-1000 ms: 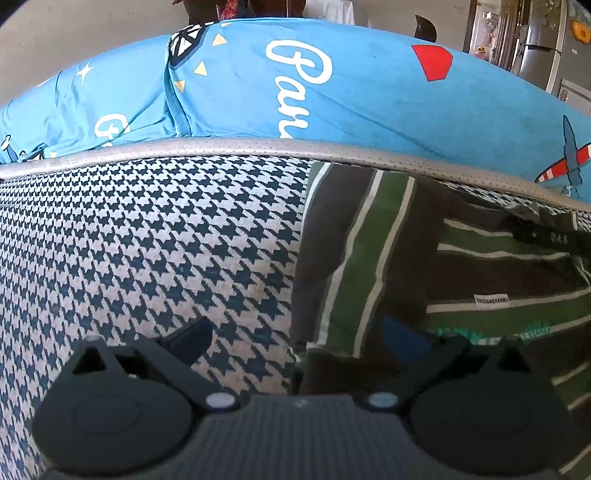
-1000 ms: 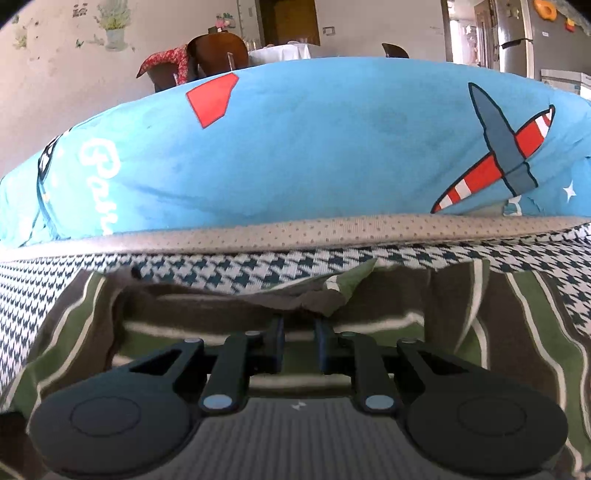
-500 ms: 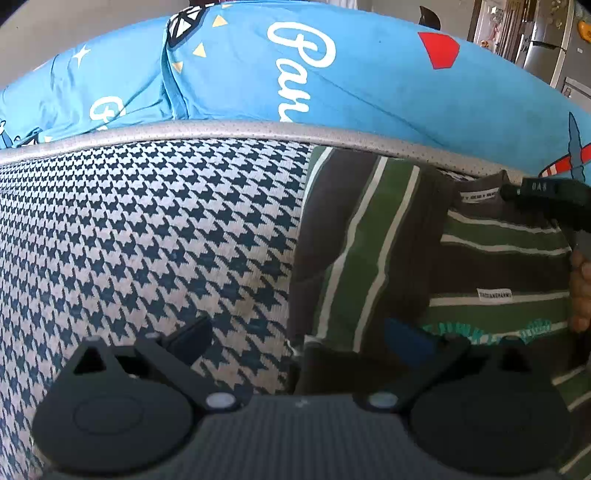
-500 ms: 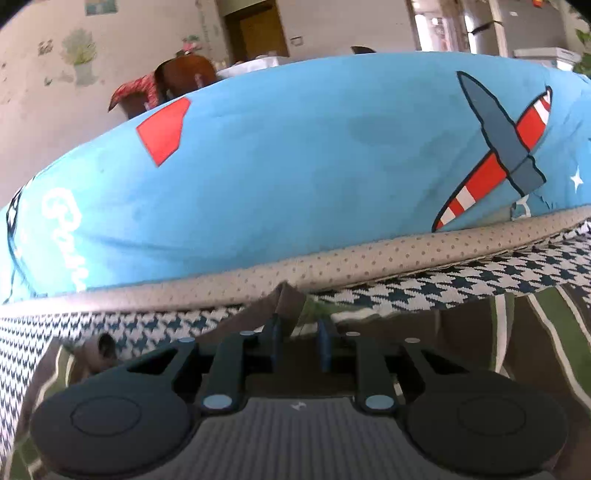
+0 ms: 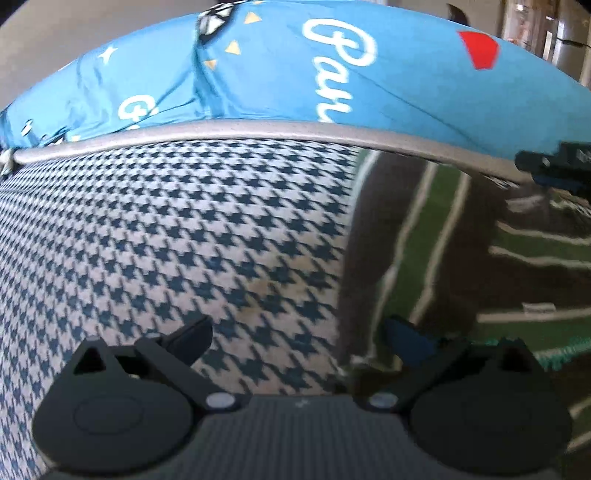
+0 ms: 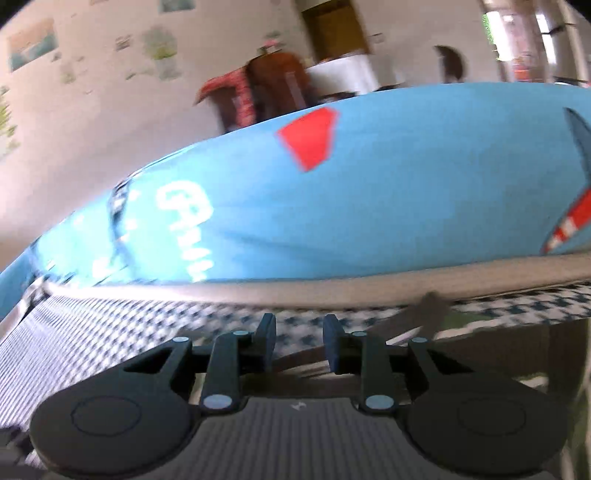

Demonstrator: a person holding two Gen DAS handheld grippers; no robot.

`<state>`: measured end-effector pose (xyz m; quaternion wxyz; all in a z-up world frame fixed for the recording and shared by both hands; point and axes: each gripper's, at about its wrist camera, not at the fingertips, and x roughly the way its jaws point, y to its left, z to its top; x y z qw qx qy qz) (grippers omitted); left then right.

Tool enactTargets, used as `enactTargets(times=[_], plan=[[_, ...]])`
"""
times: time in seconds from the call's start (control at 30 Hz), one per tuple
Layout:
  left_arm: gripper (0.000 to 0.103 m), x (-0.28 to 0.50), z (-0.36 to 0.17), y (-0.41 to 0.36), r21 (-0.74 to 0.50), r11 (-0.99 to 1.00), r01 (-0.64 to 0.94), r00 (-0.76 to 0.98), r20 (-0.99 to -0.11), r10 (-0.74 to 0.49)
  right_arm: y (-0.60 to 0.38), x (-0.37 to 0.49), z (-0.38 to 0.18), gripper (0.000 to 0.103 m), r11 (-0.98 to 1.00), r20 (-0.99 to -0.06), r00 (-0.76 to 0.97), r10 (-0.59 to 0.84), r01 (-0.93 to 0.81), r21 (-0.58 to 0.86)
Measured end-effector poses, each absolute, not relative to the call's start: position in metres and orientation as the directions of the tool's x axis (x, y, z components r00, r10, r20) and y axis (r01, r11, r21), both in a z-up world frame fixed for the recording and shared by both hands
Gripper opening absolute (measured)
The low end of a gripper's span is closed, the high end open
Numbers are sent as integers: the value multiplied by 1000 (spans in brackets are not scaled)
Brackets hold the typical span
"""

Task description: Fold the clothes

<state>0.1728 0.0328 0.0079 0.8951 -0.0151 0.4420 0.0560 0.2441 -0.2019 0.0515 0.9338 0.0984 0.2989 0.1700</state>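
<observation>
Striped shirt (image 5: 461, 258) blurred, edge-cropped

We see a cream wall with pastel pictures and decals (image 6: 92, 74), a brown wooden doorway (image 6: 334, 26), a dark wooden chair draped in red patterned cloth (image 6: 258, 92), a white-clothed table (image 6: 347, 74), bright daylight at right, a bright blue printed cushion (image 6: 406, 206).

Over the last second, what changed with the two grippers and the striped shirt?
The right gripper let go: its jaws, shut on the striped shirt's edge a second ago, now stand apart with nothing between them, and it has swung up and to the left, towards the blue cushion. The left gripper stayed open, low over the houndstooth cover by the shirt's left edge.
</observation>
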Motion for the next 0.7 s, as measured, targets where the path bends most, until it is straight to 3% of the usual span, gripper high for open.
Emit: enactTargets(times=[0.17, 0.47, 0.7], plan=[[103, 173, 24, 47, 16, 984, -180, 639, -758, 130, -180, 225, 58, 37, 886, -531, 710, 463, -350, 304], [103, 168, 44, 73, -74, 967, -243, 668, -736, 111, -164, 197, 37, 50, 910, -589, 693, 415, -323, 260], [103, 165, 50, 77, -88, 965, -246, 686, -720, 109, -151, 197, 14, 52, 916, -588, 702, 401, -295, 272]])
